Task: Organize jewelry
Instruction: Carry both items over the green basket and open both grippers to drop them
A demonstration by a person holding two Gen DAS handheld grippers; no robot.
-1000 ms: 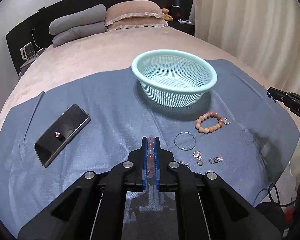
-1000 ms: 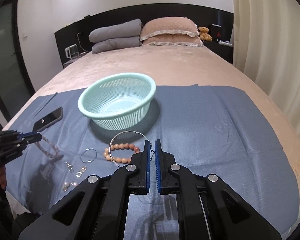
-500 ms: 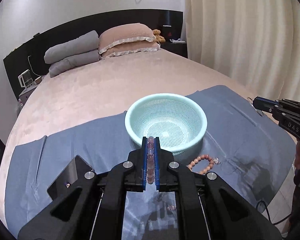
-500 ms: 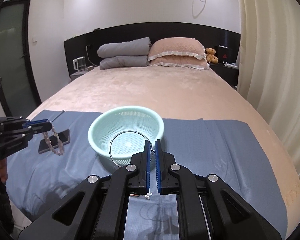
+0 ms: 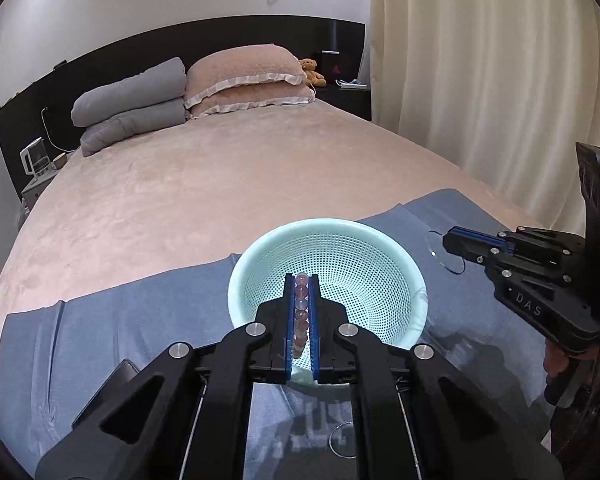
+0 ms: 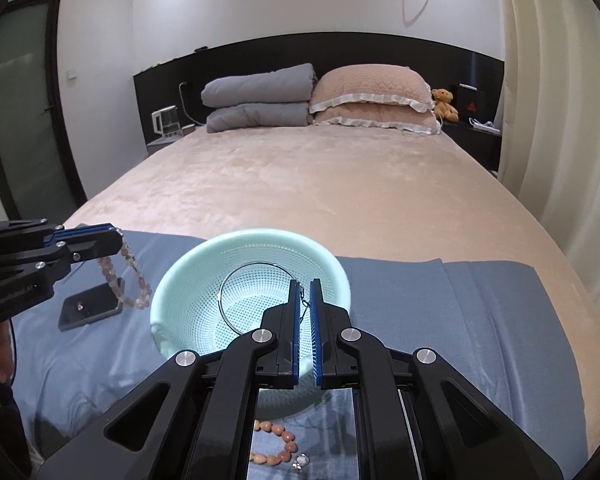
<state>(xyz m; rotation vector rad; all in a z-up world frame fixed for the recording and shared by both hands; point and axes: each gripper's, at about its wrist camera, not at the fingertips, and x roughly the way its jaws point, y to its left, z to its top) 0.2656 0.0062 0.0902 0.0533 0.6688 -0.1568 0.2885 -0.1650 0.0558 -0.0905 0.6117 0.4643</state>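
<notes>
My left gripper (image 5: 302,279) is shut on a pink bead bracelet (image 5: 301,308) and hangs over the near side of a mint mesh basket (image 5: 328,225). In the right wrist view the same bracelet (image 6: 118,280) dangles from the left gripper (image 6: 118,236), just left of the basket rim (image 6: 260,235). My right gripper (image 6: 305,284) is shut on the clasp of a thin silver hoop (image 6: 260,263), which hangs over the basket's inside. From the left wrist view the right gripper (image 5: 446,240) holds the hoop (image 5: 434,254) beside the basket's right rim.
The basket stands on a blue cloth (image 6: 460,320) spread over a pink bed. A black phone (image 6: 90,306) lies left of the basket. An orange bead bracelet (image 6: 278,446), a small silver charm (image 6: 300,460) and a small silver ring (image 5: 342,440) lie near the front edge. Pillows are at the far end.
Both grippers have lifted from the loose jewelry and moved forward to the basket, each still shut on its piece. The basket now lies right under the fingertips.
</notes>
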